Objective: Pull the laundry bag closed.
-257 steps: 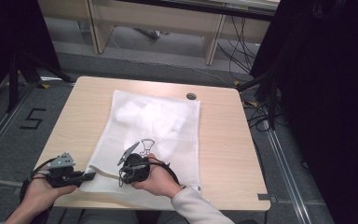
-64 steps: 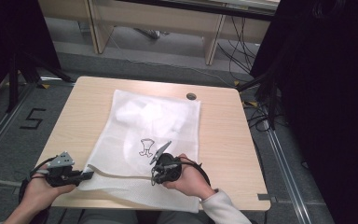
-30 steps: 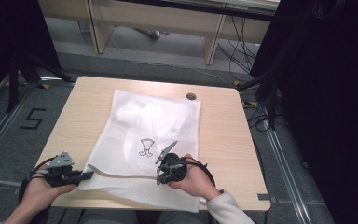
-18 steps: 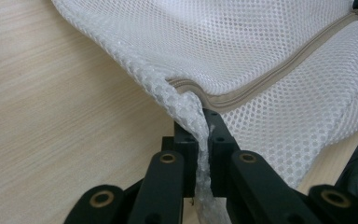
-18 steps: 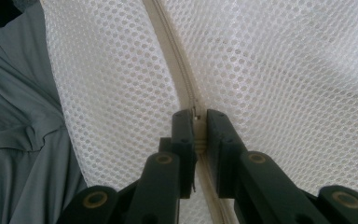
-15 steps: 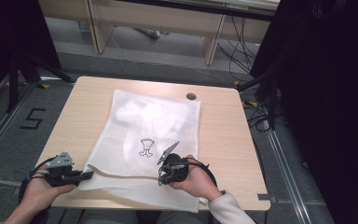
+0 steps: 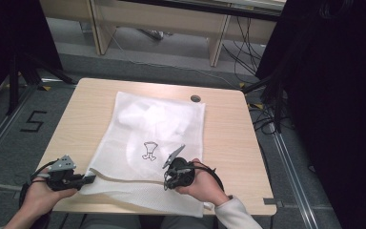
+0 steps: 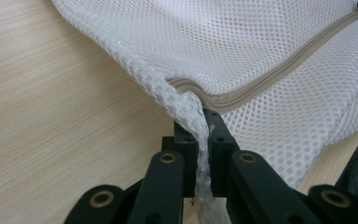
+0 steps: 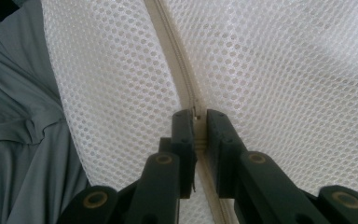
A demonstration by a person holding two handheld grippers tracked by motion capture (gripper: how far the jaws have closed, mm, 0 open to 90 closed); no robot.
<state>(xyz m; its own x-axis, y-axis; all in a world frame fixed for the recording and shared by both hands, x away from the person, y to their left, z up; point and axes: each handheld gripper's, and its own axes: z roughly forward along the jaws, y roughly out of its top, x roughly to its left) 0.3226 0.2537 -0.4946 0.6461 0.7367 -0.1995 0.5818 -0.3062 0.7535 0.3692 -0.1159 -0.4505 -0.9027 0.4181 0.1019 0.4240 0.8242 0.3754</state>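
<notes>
Two tools clamped: left tool [image 8: 203,140] on mesh bag [image 7: 152,138] corner, right tool [image 9: 196,128] on zipper [image 9: 177,70]; slider hidden.

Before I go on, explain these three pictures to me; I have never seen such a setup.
A person sits at a wooden table and holds a hand tool with two black jaws in each hand. One picture looks down from above; the other two come from cameras riding on each tool. A white mesh bag with a beige zipper lies on the table. The left gripper is shut on the bag's bunched corner. The right gripper is shut on the zipper; its small pull seems to sit between the jaws. From above, the right gripper shows partway along the zipper.
</notes>
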